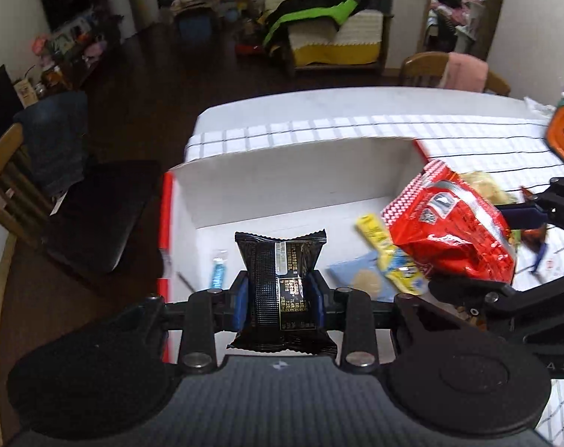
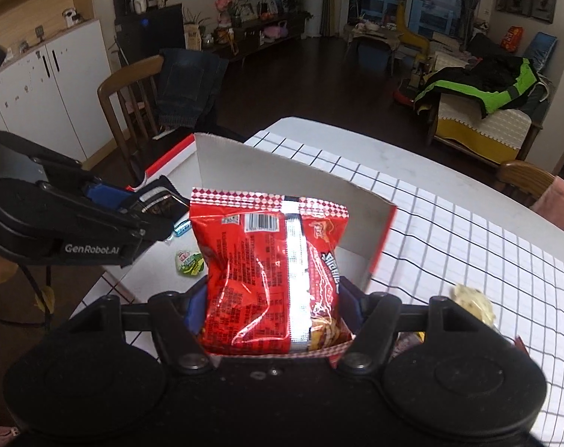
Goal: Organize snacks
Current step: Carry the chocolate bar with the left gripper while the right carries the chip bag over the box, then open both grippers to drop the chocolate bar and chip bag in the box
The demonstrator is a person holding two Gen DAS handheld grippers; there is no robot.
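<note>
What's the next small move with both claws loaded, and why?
Probably lower the left claw and let go of the black packet inside the white box. It hangs over the box floor, where a few snacks already lie. The right claw with the red bag can follow.

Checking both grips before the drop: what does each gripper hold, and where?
Left gripper: black packet, pinched mid-body. Right gripper: red bag, lower sides.

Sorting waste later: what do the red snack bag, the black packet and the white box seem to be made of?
Red snack bag: glossy plastic film, crinkled, with bright glare. Black packet: plastic film, duller sheen, crimped zigzag ends. White box: likely matte cardboard; thin stiff walls, flat folds.
</note>
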